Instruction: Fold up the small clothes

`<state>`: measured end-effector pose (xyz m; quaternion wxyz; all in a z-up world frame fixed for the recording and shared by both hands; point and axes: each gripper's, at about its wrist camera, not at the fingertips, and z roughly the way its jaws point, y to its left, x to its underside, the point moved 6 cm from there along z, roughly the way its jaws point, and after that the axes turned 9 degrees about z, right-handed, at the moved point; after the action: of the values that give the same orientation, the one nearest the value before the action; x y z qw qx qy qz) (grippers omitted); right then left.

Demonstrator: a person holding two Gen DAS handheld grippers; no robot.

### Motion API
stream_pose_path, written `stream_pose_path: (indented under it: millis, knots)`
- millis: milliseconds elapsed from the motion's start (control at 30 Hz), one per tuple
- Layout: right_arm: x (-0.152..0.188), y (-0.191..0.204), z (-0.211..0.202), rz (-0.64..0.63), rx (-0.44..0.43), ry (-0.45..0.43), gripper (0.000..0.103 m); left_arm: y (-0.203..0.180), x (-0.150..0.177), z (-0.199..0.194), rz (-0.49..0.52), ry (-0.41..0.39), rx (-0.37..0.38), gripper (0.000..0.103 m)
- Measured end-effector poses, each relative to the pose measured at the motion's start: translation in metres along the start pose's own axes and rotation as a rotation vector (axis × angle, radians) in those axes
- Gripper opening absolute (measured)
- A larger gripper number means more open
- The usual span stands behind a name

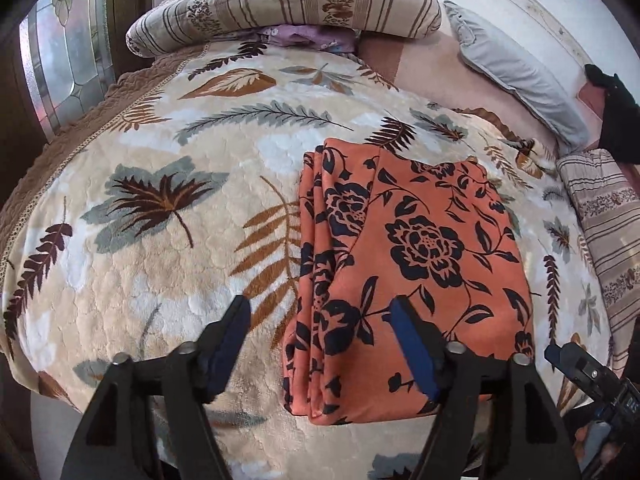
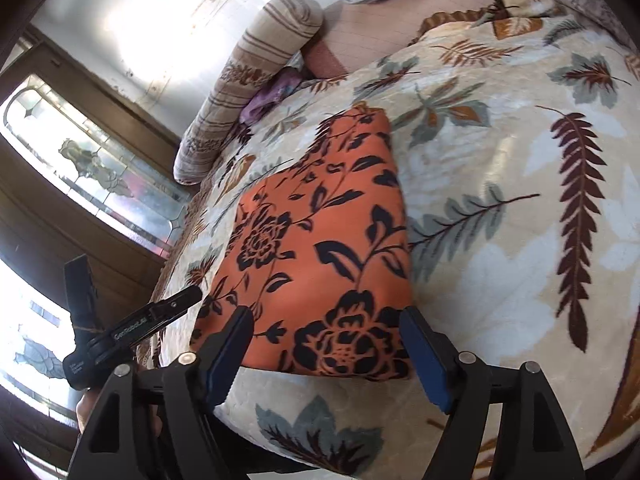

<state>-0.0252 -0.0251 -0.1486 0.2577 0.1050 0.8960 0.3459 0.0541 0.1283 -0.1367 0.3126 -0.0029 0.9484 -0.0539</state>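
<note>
A folded orange garment (image 1: 416, 264) printed with dark flowers lies flat on the leaf-patterned blanket (image 1: 160, 160) of a bed, seen here from both wrist cameras as I work the rig from afar. In the left wrist view the garment sits right of centre, its stacked fold edges showing along its nine o'clock side. My left tongs (image 1: 322, 316) hang spread wide above its near end: the pad at three o'clock stands over the printed cloth, the pad at nine o'clock over bare blanket, and nothing is pinched between them. I cannot tell whether either pad brushes the fabric.

In the right wrist view the same garment (image 2: 320, 248) runs from centre toward eleven o'clock, and my right tongs (image 2: 326, 326) are likewise spread, straddling its near edge with no cloth gripped. The left tongs (image 2: 132, 320) show there at nine o'clock, out past the garment's edge; the right tongs' tip (image 1: 576, 364) shows at four o'clock in the left view.

Beyond the garment, at twelve o'clock in the left view, a striped bolster (image 1: 288, 4) lies across the head of the bed with a scrap of purple cloth (image 1: 308, 36) tucked under it. A grey pillow (image 1: 516, 68) rests at two o'clock, and a second striped cushion (image 1: 604, 216) at three o'clock. A leaded-glass door panel (image 1: 64, 52) stands at ten o'clock.
</note>
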Motion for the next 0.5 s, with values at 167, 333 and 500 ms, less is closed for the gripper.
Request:
stream_pose_path:
  millis: [167, 333, 500]
  knots:
    - [-0.023, -0.018, -0.002, 0.075, -0.01, -0.015, 0.086, 0.005, -0.005, 0.013, -0.056, 0.008, 0.108, 0.084]
    - [-0.061, -0.035, 0.027, 0.176, -0.039, 0.042, 0.089, 0.027, -0.009, 0.042, -0.131, 0.072, 0.18, 0.084]
    - [-0.082, -0.034, 0.083, 0.203, -0.075, 0.164, 0.089, 0.029, -0.008, 0.069, -0.095, 0.115, 0.198, 0.084]
